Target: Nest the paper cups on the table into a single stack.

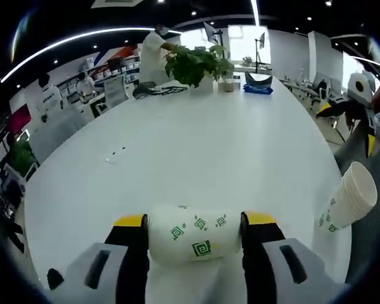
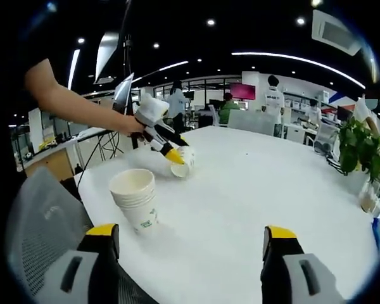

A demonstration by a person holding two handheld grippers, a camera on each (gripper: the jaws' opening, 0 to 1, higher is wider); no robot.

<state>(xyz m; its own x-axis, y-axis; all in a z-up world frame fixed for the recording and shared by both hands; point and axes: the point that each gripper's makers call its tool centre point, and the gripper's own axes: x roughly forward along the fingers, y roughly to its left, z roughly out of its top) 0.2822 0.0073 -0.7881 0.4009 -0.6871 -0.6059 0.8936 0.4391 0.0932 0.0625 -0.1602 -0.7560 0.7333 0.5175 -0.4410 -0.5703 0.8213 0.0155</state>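
Paper cup (image 1: pixel 193 233) lies sideways, pinched in my left hand-held gripper (image 1: pixel 193 237); the nested stack (image 2: pixel 138 199) stands on the tabletop (image 2: pixel 253 190) by my spread right hand-held gripper (image 2: pixel 193 247). One cup left, I judge.

Bright open office (image 1: pixel 291 44), ceiling strip lights (image 2: pixel 291 58)

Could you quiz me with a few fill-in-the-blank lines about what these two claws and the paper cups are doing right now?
1. The left claw is shut on a single paper cup printed with ____ square patterns.
2. The right claw holds nothing; its jaws stand ____.
3. The stack of nested cups stands ____ on the white table, mouth up.
4. At the table's far end sits a leafy ____.

Missing words: green; open; upright; plant
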